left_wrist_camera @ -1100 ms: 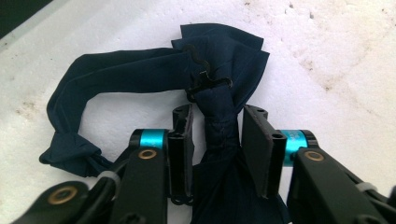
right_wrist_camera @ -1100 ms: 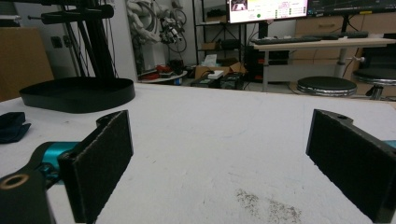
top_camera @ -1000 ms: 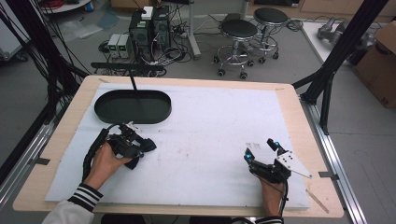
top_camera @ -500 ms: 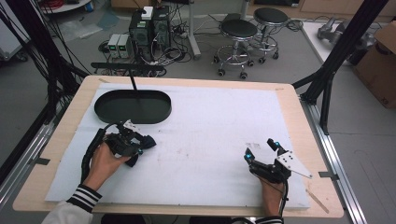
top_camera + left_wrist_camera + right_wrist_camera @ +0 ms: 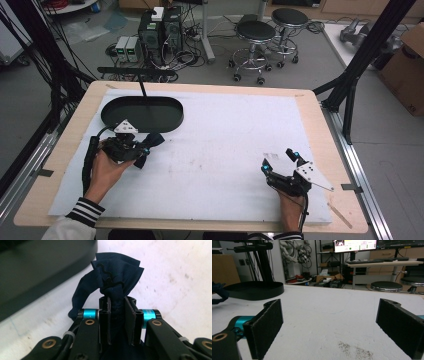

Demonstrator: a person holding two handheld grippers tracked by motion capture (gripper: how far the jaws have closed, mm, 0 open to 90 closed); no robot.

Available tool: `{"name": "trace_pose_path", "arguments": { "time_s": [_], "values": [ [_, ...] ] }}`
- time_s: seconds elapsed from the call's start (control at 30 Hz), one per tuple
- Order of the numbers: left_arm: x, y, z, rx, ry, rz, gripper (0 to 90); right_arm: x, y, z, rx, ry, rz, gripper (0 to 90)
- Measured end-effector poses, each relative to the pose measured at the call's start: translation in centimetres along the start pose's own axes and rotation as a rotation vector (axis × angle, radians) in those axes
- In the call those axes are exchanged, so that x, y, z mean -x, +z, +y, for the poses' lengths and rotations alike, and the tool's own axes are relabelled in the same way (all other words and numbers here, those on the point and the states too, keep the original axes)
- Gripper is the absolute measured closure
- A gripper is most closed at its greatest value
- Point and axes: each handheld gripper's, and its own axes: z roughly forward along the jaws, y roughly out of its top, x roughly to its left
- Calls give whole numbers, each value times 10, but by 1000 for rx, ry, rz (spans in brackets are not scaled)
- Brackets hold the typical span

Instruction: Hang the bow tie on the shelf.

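Observation:
My left gripper (image 5: pixel 145 150) is shut on a bunched dark blue cloth (image 5: pixel 112 277), which sticks out past the jaw tips (image 5: pixel 152 140). It hovers just in front of the black oval tray (image 5: pixel 170 120) at the table's left. The tray's wall (image 5: pixel 37 270) looms dark at the upper left of the left gripper view. My right gripper (image 5: pixel 281 161) rests at the front right of the white mat, open, with nothing between its pads (image 5: pixel 265 327). In the right gripper view the tray (image 5: pixel 254 291) lies far left and a bit of the cloth (image 5: pixel 218 293) shows at the edge.
A white mat (image 5: pixel 230 145) covers most of the wooden table (image 5: pixel 320 130). A black stand (image 5: pixel 142 87) rises behind the tray. Stools (image 5: pixel 255 32), computers and cables stand on the floor beyond the far edge. Black frame posts (image 5: pixel 360 60) flank the table.
The left gripper has lifted and edged slightly right toward the tray with the cloth. The right gripper has stayed put.

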Motion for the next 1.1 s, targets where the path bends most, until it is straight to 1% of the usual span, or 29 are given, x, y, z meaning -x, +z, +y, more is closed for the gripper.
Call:
{"name": "trace_pose_path", "arguments": {
  "time_s": [0.1, 0.13, 0.17, 0.23, 0.3, 0.33, 0.4, 0.53, 0.63, 0.67, 0.7, 0.77, 0.93, 1.0, 1.07, 1.1],
  "values": [
    [-1, -5, 3, 49, -7, 1, 757, 0, 0, 0, 1, 1, 0, 62],
    [-2, -7, 4, 73, -18, -3, 757, 0, 0, 0, 1, 2, -1, 63],
    [-3, -8, 5, 83, -23, -3, 757, 0, 0, 0, 4, -2, -2, 62],
    [-4, -11, 7, 110, -24, 8, 757, 0, 0, 0, 1, 2, -1, 62],
    [-6, -14, 9, 147, -45, -5, 757, 0, 0, 0, 1, 0, 0, 62],
    [-7, -16, 10, 163, -53, -5, 757, 0, 0, 0, 1, 1, 0, 62],
    [-9, -19, 13, 178, -55, -1, 757, 0, 0, 0, 4, -2, -2, 62],
    [-15, -25, 19, 223, -87, -18, 757, 0, 0, 0, 4, -2, -2, 62],
    [-19, -29, 23, 252, -100, -17, 758, 0, 0, 0, 1, 3, -1, 62],
    [-22, -31, 24, 274, -117, -30, 758, 0, 0, 0, 1, 2, -1, 62],
    [-25, -33, 25, 293, -130, -34, 758, 0, 0, 0, 4, -3, -2, 62],
    [-30, -35, 27, 307, -148, -46, 758, 0, 0, 0, 0, 3, -1, 62],
    [-38, -41, 33, 348, -166, -46, 759, 0, 0, 0, -1, 2, -3, 62],
    [-41, -44, 38, 368, -171, -44, 759, 0, 0, 0, 5, -5, -3, 62],
    [-44, -46, 42, 387, -177, -46, 759, 0, 0, 0, 1, 3, -1, 62],
    [-45, -47, 44, 396, -181, -45, 759, 0, 0, 0, 3, -1, -2, 62]
  ]
}}
